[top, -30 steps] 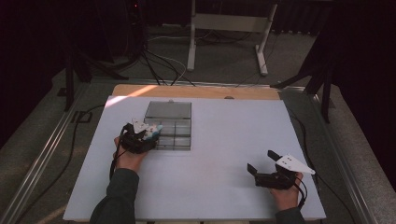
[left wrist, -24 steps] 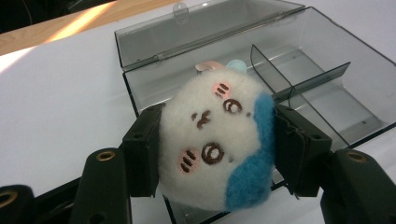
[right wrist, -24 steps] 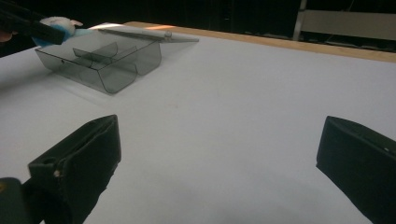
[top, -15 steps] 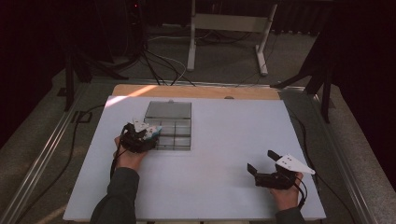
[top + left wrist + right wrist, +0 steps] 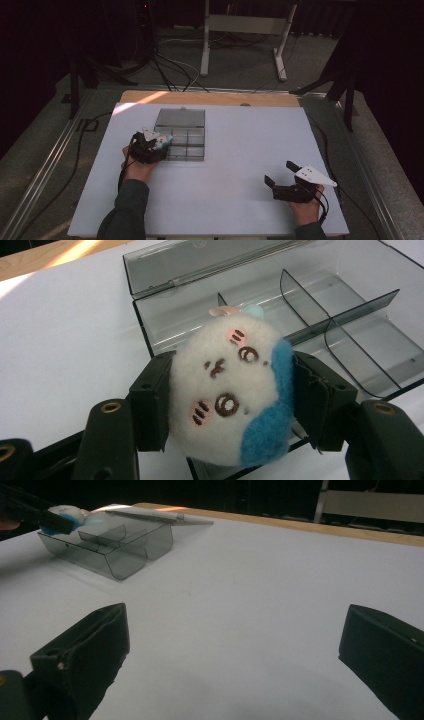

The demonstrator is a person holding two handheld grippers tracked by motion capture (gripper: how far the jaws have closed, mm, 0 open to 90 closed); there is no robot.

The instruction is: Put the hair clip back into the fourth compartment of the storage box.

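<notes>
Nothing has shifted lately; left tongs (image 5: 227, 405) stay clenched on the plush toy (image 5: 232, 395) over the compartment box (image 5: 320, 315); right tongs (image 5: 235, 655) rest released on the worktop (image 5: 250, 150), near right.

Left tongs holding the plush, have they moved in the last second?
No. In the high view the left tongs, shut on the plush, sit at the same near-left corner of the clear divided box as before.

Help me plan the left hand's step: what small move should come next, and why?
Probably lower the plush toy into the near-left compartment of the open clear box and release. The left gripper clamps it just above that corner, and the compartments look empty.
</notes>
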